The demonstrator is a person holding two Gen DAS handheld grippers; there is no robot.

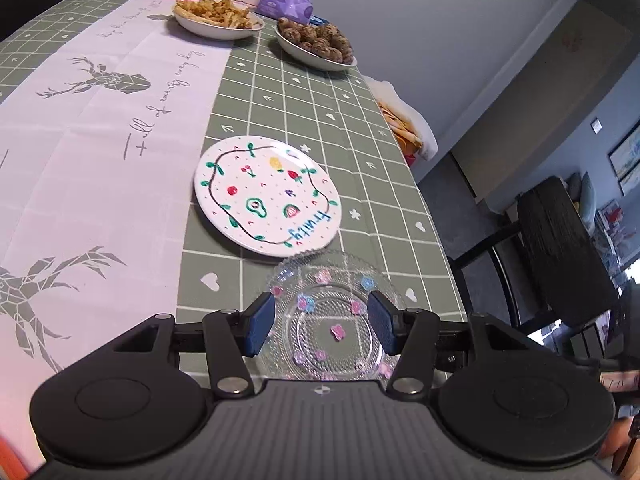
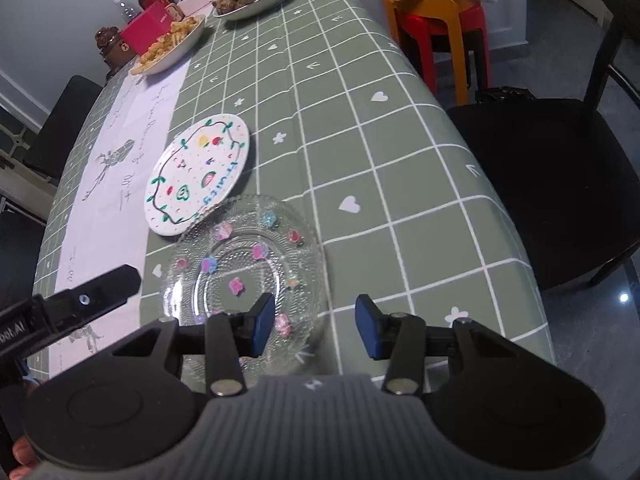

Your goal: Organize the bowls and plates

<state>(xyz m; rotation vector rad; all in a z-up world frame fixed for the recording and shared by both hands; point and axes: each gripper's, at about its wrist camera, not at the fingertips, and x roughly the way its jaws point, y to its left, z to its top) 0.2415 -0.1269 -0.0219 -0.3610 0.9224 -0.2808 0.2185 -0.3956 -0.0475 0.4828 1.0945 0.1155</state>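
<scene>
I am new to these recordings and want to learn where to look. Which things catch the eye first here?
The white plate painted with fruit lies in the middle of the green checked tablecloth. Directly before it sits a clear glass plate with small flowers, its rim overlapping the painted one. Both the left gripper and right gripper are open above the glass plate.

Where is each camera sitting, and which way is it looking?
Left wrist: sits on the left tongs, looks along the table edge over the glass plate and the fruit plate; shows its own open blue pads.
Right wrist: sits on the right tongs, looks across the table at the glass plate, with a black chair to the right; shows its own open pads, the left tongs' black finger and a bit of hand.
Both see: both plates and two food bowls.
</scene>
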